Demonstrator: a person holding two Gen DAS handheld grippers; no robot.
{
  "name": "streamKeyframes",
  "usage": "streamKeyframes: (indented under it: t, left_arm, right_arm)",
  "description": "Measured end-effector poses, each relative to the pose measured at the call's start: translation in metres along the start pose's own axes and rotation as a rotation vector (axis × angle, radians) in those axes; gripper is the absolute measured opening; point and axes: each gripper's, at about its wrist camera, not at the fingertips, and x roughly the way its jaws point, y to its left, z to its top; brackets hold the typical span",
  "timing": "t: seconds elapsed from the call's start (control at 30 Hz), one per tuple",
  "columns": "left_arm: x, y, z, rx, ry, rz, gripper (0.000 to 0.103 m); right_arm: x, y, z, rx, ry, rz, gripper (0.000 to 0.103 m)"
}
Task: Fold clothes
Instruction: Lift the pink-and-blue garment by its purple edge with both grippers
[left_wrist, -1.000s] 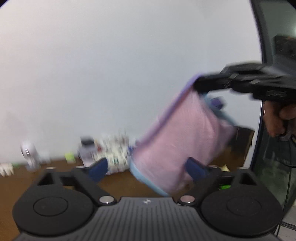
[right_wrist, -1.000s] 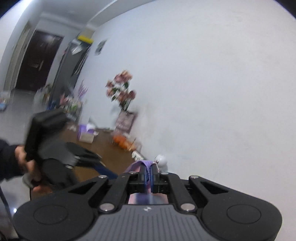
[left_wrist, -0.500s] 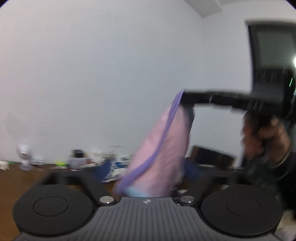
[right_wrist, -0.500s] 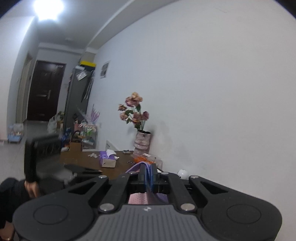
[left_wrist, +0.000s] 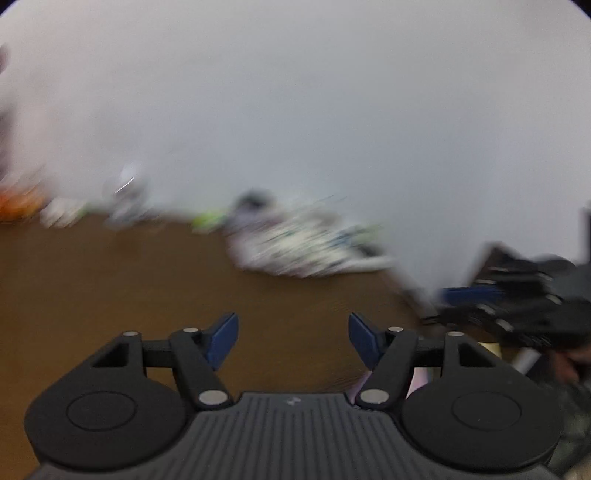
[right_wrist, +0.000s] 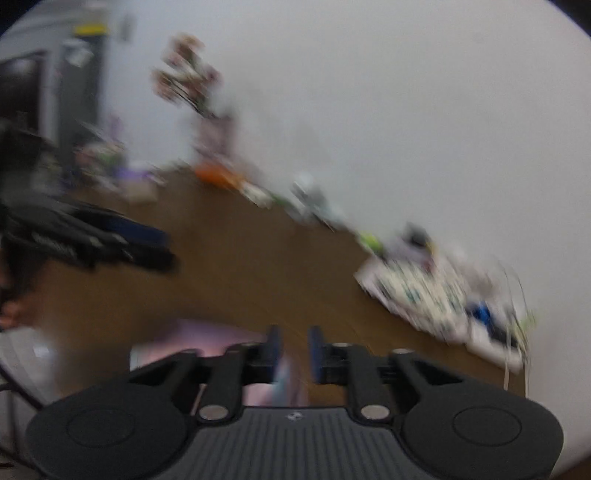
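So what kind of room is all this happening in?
Most likely a home living or dining room: a brown wooden table against a white wall, a vase of flowers at its far end, and household clutter along the wall. Blur hides finer detail.

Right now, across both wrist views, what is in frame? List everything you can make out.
garment: one, pink, flat on the table beside and under the right gripper
table: one, brown wood, against the wall
wall: one, white, behind the table
flowers: one bunch, pinkish, in a vase at the table's far end
orange item: one, blurred, by the vase
clutter: blurred white, green and blue items along the wall
left gripper: black, blue pads, jaws opening, nothing between
right gripper: black, jaws opening over the garment's edge
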Motion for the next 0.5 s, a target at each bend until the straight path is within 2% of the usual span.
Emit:
streamKeyframes:
  t: [0.03, 0.1, 0.17, 0.23, 0.33, 0.43, 0.47, 0.5]
  left_arm:
    - [-0.001, 0.010, -0.009, -0.037, 0.021, -0.012, 0.067]
    - [-0.007, 0.021, -0.029, -0.080, 0.056, -0.040, 0.075]
    - [-0.008, 0.016, -0.048, -0.078, 0.090, -0.061, 0.083]
    - [0.007, 0.009, -0.061, -0.088, 0.146, -0.098, 0.084]
    - [0.038, 0.005, -0.067, -0.106, 0.211, -0.100, 0.083]
    - [0.059, 0.011, -0.068, -0.162, 0.227, -0.089, 0.075]
    - [0.065, 0.016, -0.066, -0.193, 0.225, -0.098, 0.067]
    - [0.075, 0.019, -0.063, -0.220, 0.222, -0.115, 0.042]
  right_arm:
    - [0.005, -0.006, -0.010, 0.038, 0.001, 0.003, 0.045]
    - [0.015, -0.019, -0.031, 0.121, 0.001, 0.020, 0.045]
    - [0.020, -0.031, -0.050, 0.240, 0.004, 0.137, 0.048]
    - [0.035, -0.037, -0.063, 0.321, 0.031, 0.216, 0.052]
    - [0.069, -0.044, -0.084, 0.407, 0.094, 0.228, 0.052]
    - [0.091, -0.059, -0.095, 0.518, 0.102, 0.250, 0.052]
    - [0.098, -0.065, -0.097, 0.573, 0.091, 0.284, 0.052]
    - [0.106, -0.070, -0.100, 0.619, 0.082, 0.319, 0.050]
